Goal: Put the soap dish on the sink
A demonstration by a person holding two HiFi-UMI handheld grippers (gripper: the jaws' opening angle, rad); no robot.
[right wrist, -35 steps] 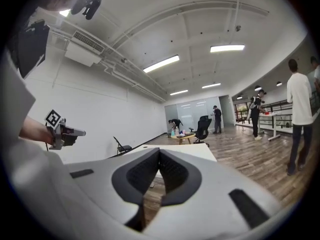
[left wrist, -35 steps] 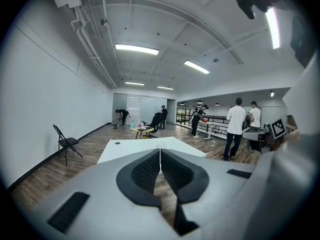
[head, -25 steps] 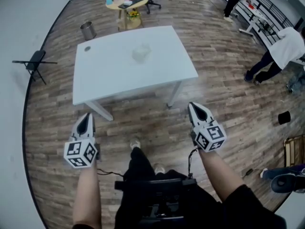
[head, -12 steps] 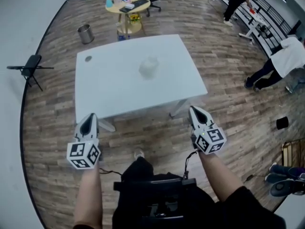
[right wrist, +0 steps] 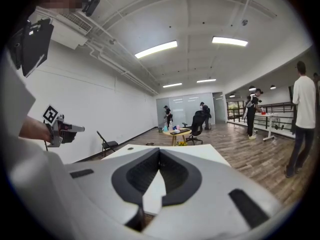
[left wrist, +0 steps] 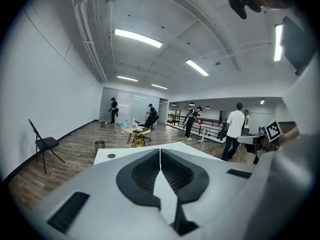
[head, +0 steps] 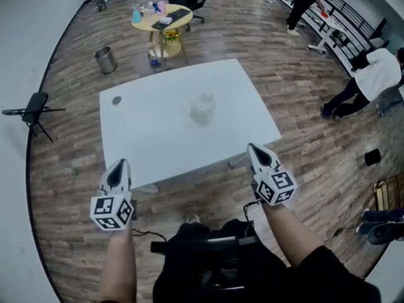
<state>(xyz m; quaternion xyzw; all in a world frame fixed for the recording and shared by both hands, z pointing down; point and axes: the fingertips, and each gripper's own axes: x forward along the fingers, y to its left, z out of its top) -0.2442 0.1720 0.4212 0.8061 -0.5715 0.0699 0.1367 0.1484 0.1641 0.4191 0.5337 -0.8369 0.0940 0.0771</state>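
A white table (head: 158, 141) stands ahead in the head view. A small pale, blurred object (head: 203, 109) sits near its middle; I cannot tell whether it is the soap dish or the sink. My left gripper (head: 118, 165) hovers at the table's near left edge, shut and empty. My right gripper (head: 253, 148) is over the near right corner, also shut with nothing in it. In the left gripper view the jaws (left wrist: 160, 149) meet along one line, with the table top beyond them. The right gripper view shows the same closed jaws (right wrist: 159, 149).
A round grommet (head: 117, 100) marks the table's far left. Beyond it are a round yellow table with bottles (head: 161, 16), a metal bin (head: 105, 60) and a folding chair (head: 31, 109) by the left wall. People (head: 372, 74) stand at the right by white desks.
The white table and the pale object have drawn nearer in the head view; both grippers have come forward from over the floor to the table's near edge, still shut.
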